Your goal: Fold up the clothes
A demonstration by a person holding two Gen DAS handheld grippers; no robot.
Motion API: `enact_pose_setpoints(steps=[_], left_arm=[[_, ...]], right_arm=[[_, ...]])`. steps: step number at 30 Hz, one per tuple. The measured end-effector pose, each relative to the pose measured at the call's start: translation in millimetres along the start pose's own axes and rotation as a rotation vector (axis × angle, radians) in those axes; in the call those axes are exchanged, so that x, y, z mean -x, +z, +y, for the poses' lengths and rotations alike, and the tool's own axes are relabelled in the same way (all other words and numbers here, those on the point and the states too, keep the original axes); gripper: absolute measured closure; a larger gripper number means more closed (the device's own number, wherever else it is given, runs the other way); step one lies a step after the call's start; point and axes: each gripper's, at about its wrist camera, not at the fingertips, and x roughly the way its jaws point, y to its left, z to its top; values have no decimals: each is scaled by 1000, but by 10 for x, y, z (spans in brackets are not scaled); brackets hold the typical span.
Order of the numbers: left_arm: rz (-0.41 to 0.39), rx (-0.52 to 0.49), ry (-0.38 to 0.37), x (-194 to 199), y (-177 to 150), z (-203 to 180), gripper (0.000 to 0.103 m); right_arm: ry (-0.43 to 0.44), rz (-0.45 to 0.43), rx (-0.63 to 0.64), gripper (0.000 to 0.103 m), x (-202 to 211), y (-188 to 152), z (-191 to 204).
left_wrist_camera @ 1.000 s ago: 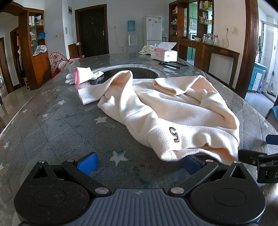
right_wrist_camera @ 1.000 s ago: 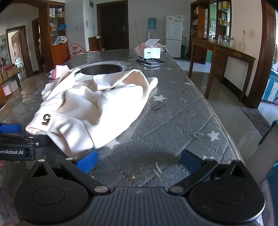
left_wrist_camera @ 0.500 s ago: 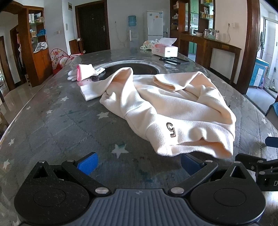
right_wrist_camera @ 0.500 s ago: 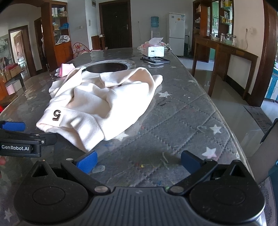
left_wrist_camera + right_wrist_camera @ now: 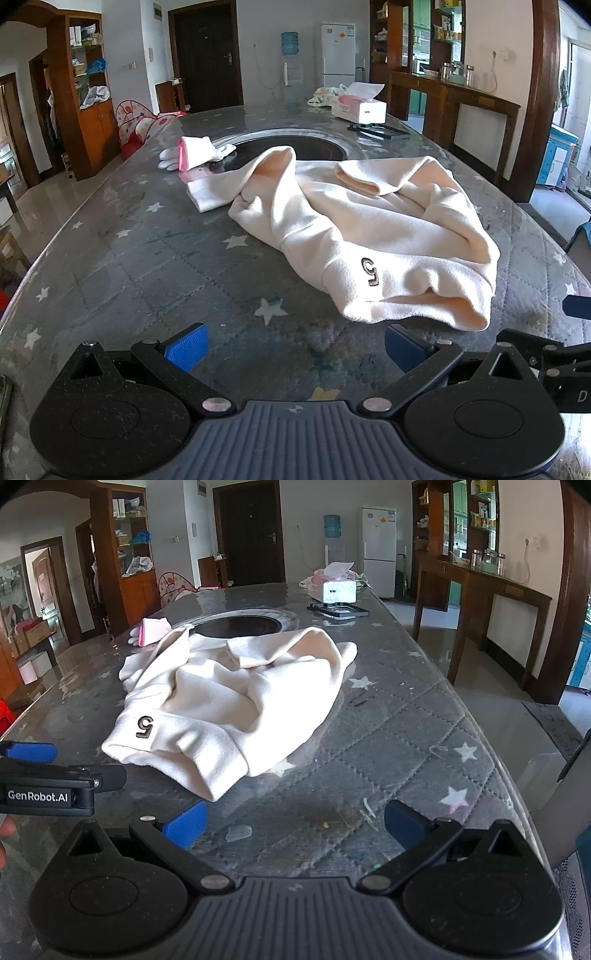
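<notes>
Flanking the sweatshirt (image 5: 369, 221): gloves (image 5: 195, 155), tissue box (image 5: 360, 107).

Both cameras sit low over the near end of the table (image 5: 122, 258), each looking forward along its own open blue fingers toward the far wall with the door (image 5: 207, 55) and fridge (image 5: 338, 50). The left view looks from the left, with the garment (image 5: 369, 229) ahead and to its right, close to the fingers. The right view looks from the right, with the garment (image 5: 229, 698) ahead and to its left, and the table's right edge and floor beside it. Both share the garment, the tissue box (image 5: 338, 590), the dark round inset (image 5: 295, 144) and the far room. Each view catches the other gripper at its edge: the right gripper (image 5: 569, 350) low right in the left view, the left gripper (image 5: 40, 775) low left in the right view.
</notes>
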Motion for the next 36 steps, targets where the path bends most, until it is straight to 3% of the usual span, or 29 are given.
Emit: enact_pose_setpoints(steps=[24, 36], left_arm=[[-18, 4, 12, 310, -59, 35, 0], [-33, 18, -4, 422, -46, 49, 0]], right_arm=[[24, -15, -23, 0, 251, -59, 121], [-8, -59, 33, 0, 373, -3, 229]])
